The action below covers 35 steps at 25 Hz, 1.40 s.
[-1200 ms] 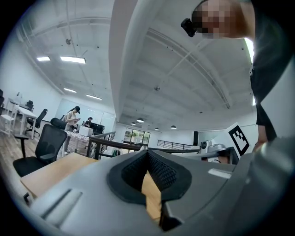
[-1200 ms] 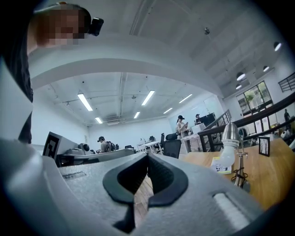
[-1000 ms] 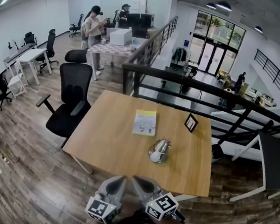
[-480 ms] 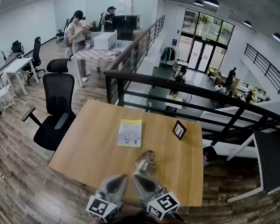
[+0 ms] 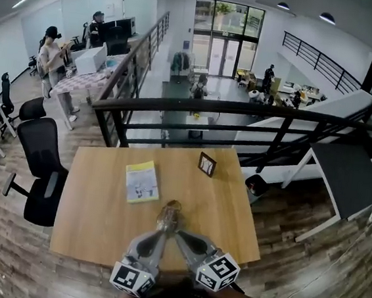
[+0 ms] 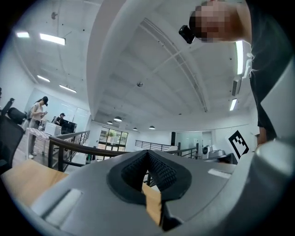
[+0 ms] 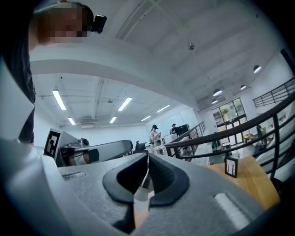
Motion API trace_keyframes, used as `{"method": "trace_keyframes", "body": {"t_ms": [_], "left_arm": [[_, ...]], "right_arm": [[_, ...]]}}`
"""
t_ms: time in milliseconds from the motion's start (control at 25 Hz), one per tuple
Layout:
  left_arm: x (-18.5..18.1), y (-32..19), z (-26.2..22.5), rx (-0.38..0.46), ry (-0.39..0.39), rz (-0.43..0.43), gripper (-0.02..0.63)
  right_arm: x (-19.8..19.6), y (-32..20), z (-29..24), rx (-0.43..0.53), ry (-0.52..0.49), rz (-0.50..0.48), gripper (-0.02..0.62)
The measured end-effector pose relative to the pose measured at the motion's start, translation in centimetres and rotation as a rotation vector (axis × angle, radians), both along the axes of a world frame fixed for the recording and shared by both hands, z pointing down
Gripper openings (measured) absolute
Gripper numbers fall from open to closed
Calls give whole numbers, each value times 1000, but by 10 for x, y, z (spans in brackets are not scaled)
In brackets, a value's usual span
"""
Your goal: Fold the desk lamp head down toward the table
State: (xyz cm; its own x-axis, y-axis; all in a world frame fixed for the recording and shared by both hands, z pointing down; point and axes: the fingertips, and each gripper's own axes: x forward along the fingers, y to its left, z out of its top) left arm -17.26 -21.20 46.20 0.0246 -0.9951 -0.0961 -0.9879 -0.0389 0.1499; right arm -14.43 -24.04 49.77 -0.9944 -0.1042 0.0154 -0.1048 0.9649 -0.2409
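While head view shows desk lamp [image 5: 169,216] | gripper views: left claw [image 6: 147,152] closed, empty | right claw [image 7: 147,156] closed, empty

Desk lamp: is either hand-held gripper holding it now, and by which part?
Nothing is held. The left hand-held gripper and right hand-held gripper are shut and empty; the desk lamp stands free on the table.

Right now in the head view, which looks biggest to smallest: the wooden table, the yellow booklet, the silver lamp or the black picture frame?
1. light wooden table
2. yellow booklet
3. silver desk lamp and small black picture frame: about alike, and the lamp is nearer the camera, so unranked.
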Motion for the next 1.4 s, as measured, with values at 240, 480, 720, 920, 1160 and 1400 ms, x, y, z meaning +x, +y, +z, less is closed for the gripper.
{"method": "trace_keyframes", "body": {"t_ms": [240,480,720,920,1160,1400], "left_arm": [[6,-17,-14,8,5,164,0],[-10,-24,-22,8,-11,308,0],[-23,-17,-15,9,-43,454,0],[-35,-11,-12,5,-38,563,0],[-47,-5,-4,4,-13,648,0],[-57,-1,-6,2,-6,676,0]], "right_arm": [[7,-12,-1,-14,12,151,8],[-8,-17,-1,-39,23,294,32],[-23,-10,8,-59,30,420,82],[-35,-2,14,-63,59,525,140],[-39,-7,24,-48,153,643,185],[-44,-14,36,-86,208,682,214]]}}
